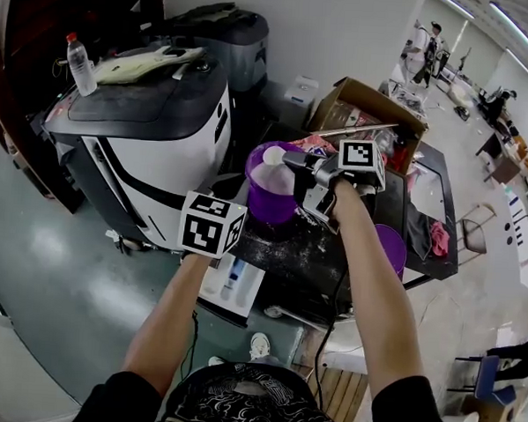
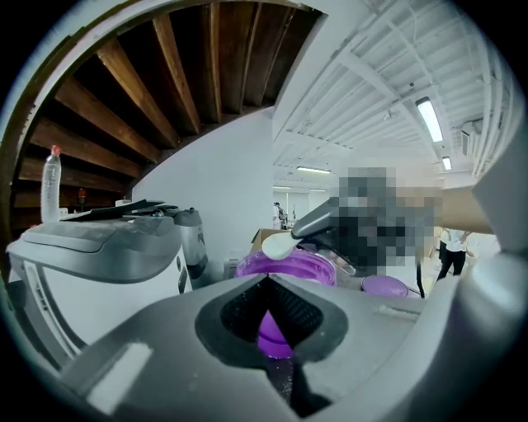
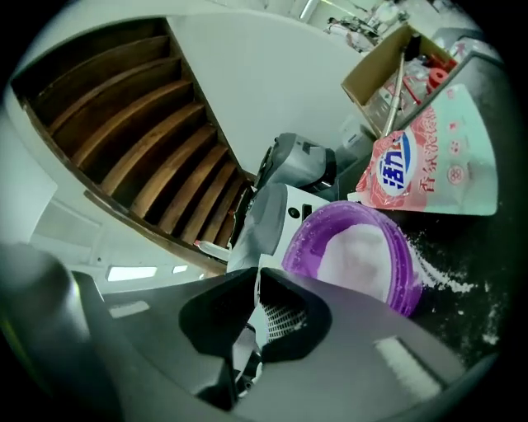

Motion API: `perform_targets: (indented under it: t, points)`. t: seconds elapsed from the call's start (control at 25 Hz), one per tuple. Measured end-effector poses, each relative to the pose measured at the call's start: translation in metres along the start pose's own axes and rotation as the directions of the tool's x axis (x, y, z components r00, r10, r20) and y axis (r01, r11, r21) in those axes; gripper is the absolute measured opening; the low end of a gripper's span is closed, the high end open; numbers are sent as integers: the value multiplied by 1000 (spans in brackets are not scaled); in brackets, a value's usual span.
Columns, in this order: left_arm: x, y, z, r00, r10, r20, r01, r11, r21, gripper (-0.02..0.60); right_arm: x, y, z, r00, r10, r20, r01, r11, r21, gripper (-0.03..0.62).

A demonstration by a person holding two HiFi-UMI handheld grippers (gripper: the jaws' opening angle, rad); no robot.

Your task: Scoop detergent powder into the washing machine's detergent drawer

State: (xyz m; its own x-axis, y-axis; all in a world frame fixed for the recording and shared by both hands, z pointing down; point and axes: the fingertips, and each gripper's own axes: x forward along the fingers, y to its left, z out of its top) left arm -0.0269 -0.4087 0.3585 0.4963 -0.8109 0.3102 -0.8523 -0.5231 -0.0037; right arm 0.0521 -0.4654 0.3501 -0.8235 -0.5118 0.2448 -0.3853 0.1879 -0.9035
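**White powder sits on the spoon, and the drawer comes next**

Scooping is the step in hand. The right gripper (image 1: 295,161) has its fingers squeezed tight on the handle of a white spoon (image 1: 274,155). The spoon has a heap of powder on it and hangs just above the purple tub (image 1: 266,206). The tub stands on the dark surface (image 1: 310,252), and some powder is spilled beside it.

The next move, I think, is to carry the spoon down and to the left. That is where the white drawer (image 1: 232,285) is, pulled out below the edge of the surface. The spoon must be kept flat on the way, or powder will fall off. Then it must tip over one of the drawer's pockets.

The right arm is stretched far out in front, with its gripper turned left over the tub. The left arm is stretched out too, but lower. The left gripper (image 2: 266,282) hangs over the drawer and points at the tub. Its fingers are close together with nothing in them.
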Motion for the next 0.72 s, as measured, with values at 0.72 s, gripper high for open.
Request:
perform_targets:
  t: [0.72]
  points:
    - [-12,3,0,999,35,16,-35,999,-18,2,-15,0,-3,940,202,275,-281,916,285,37]
